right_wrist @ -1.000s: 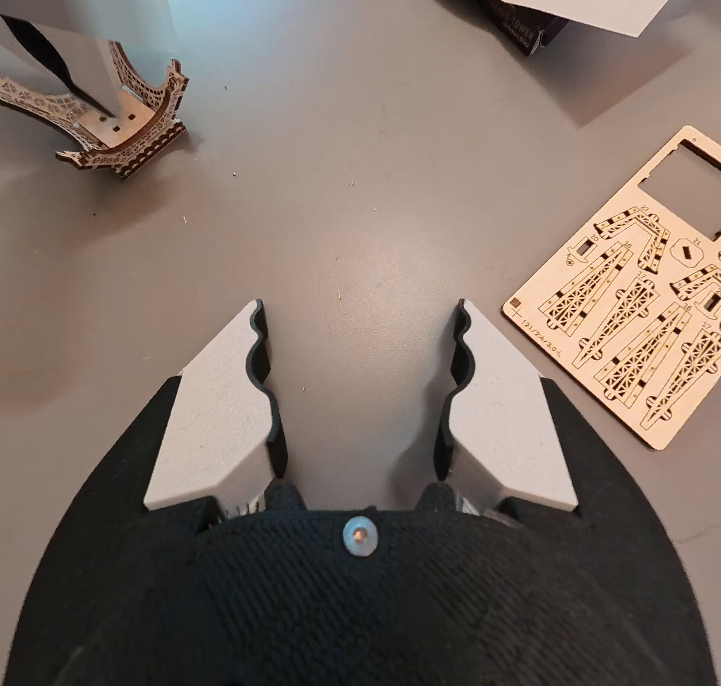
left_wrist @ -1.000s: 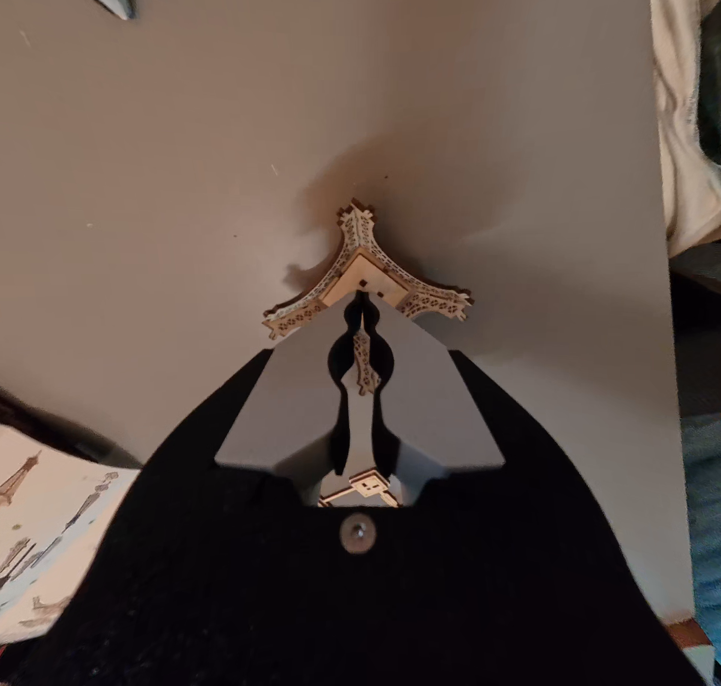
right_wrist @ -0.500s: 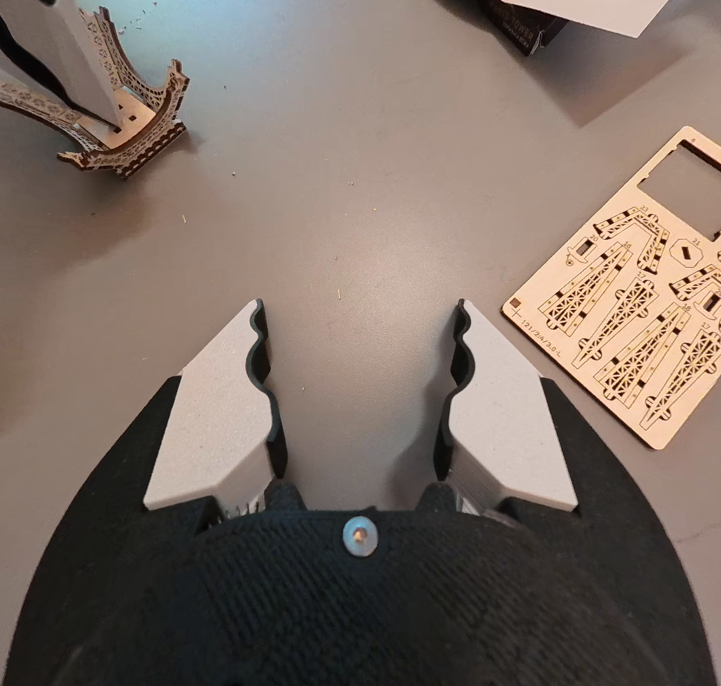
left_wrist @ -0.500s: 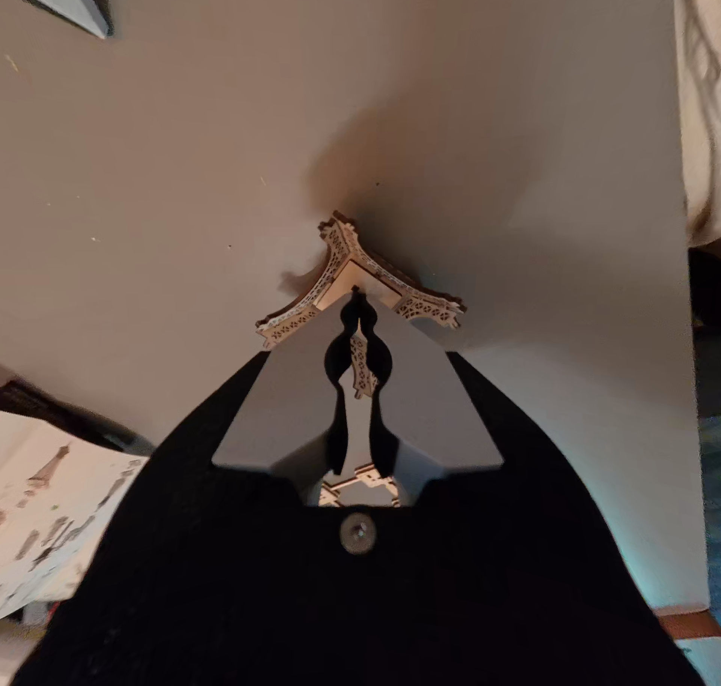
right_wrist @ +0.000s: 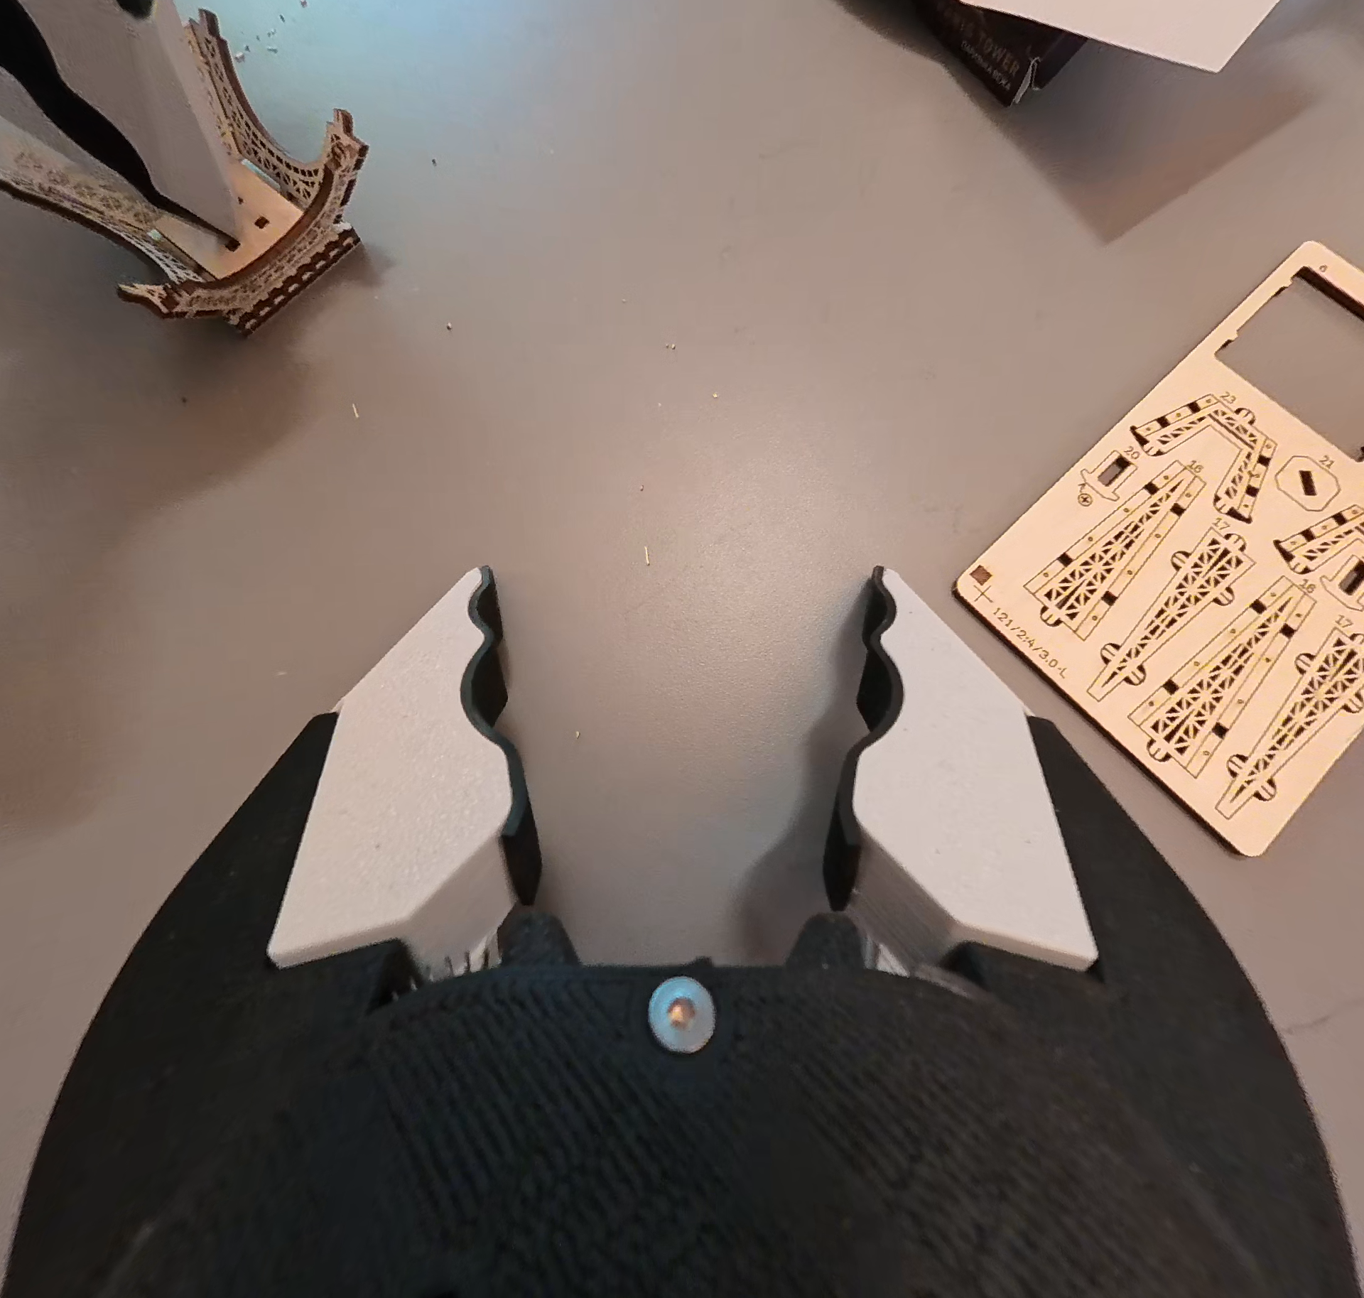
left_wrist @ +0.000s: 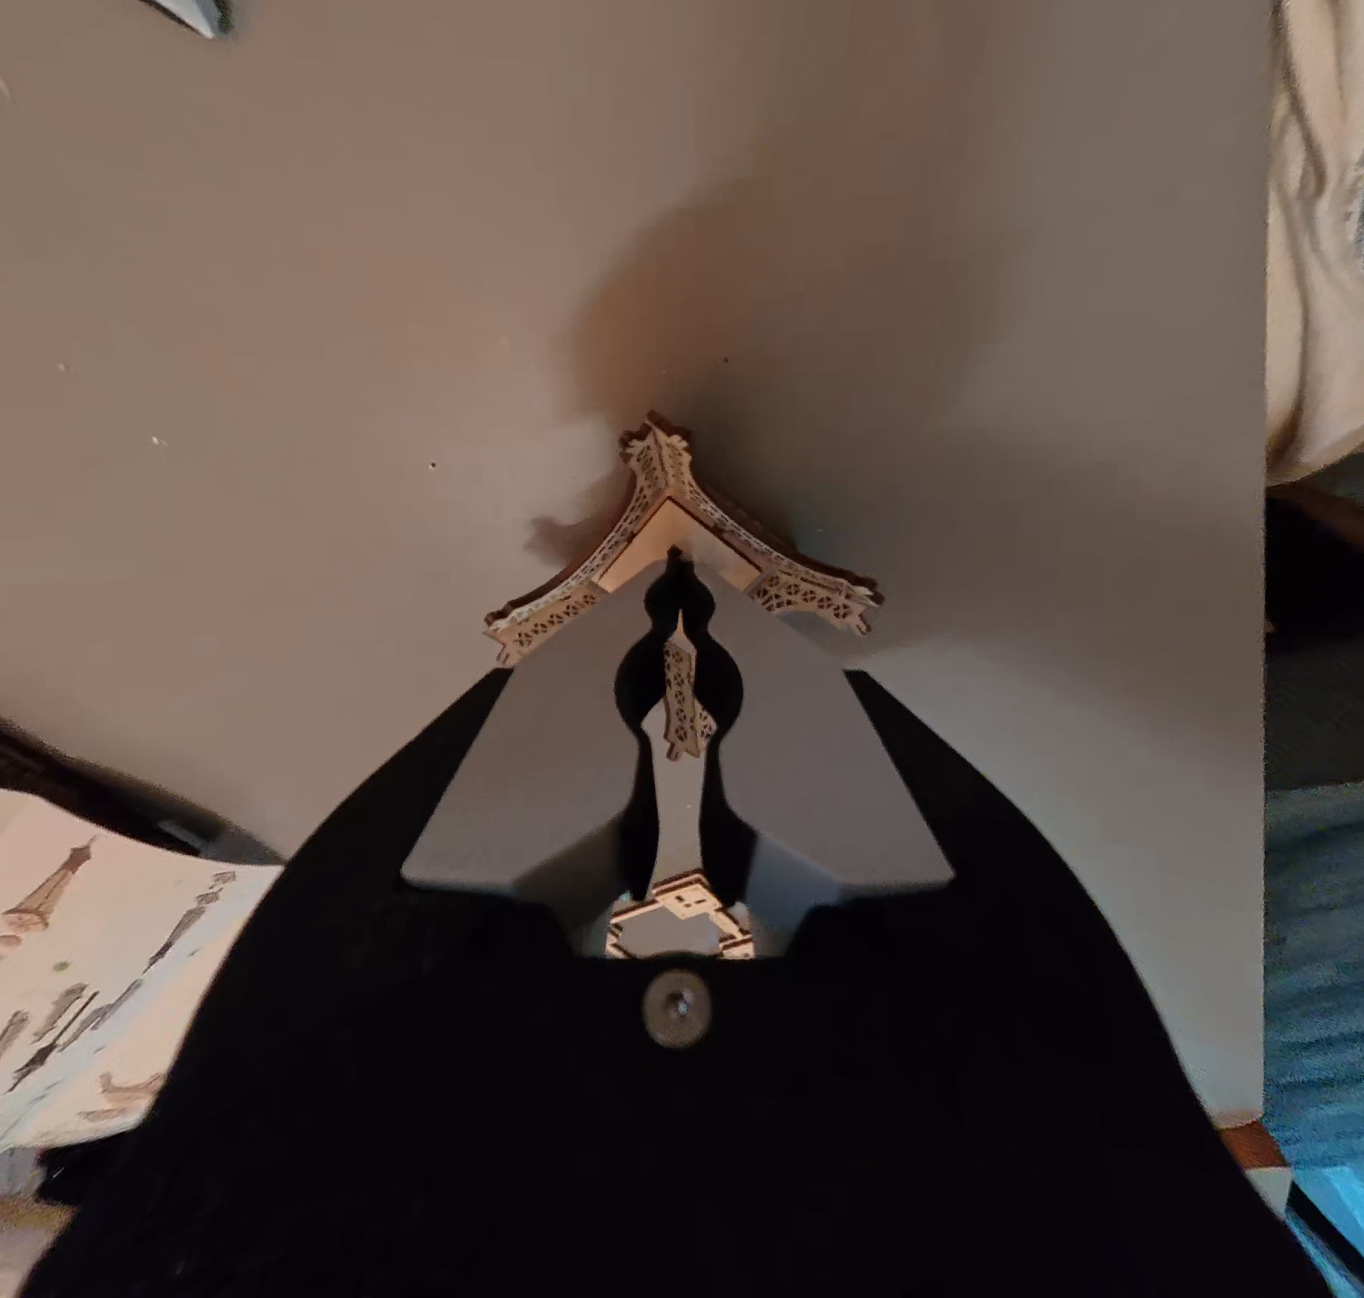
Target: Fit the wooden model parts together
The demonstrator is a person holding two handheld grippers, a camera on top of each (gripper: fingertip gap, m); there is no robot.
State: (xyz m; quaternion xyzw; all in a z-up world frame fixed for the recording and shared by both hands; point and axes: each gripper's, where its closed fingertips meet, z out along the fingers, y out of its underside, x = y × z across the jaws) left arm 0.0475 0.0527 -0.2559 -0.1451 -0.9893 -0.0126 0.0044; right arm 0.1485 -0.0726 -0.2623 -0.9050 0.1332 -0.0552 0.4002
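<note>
My left gripper [left_wrist: 675,561] is shut on a thin latticed wooden strip [left_wrist: 683,698] and holds it upright, its tip down on the deck of the wooden tower base [left_wrist: 664,532]. The base has arched lattice legs and stands on the grey table. In the right wrist view the base [right_wrist: 295,251] sits at the far left with the left gripper's fingers [right_wrist: 184,104] standing in it. My right gripper [right_wrist: 683,583] is open and empty, low over bare table, well away from the base.
A wooden sheet of uncut lattice parts [right_wrist: 1196,561] lies right of my right gripper. A dark box under white paper [right_wrist: 1033,15] is at the back right. An instruction sheet [left_wrist: 88,967] lies at the left. The table edge [left_wrist: 1263,598] runs along the right.
The left gripper has shifted slightly over the base with the strip still in it; the base looks a little turned. The right gripper has not moved.
</note>
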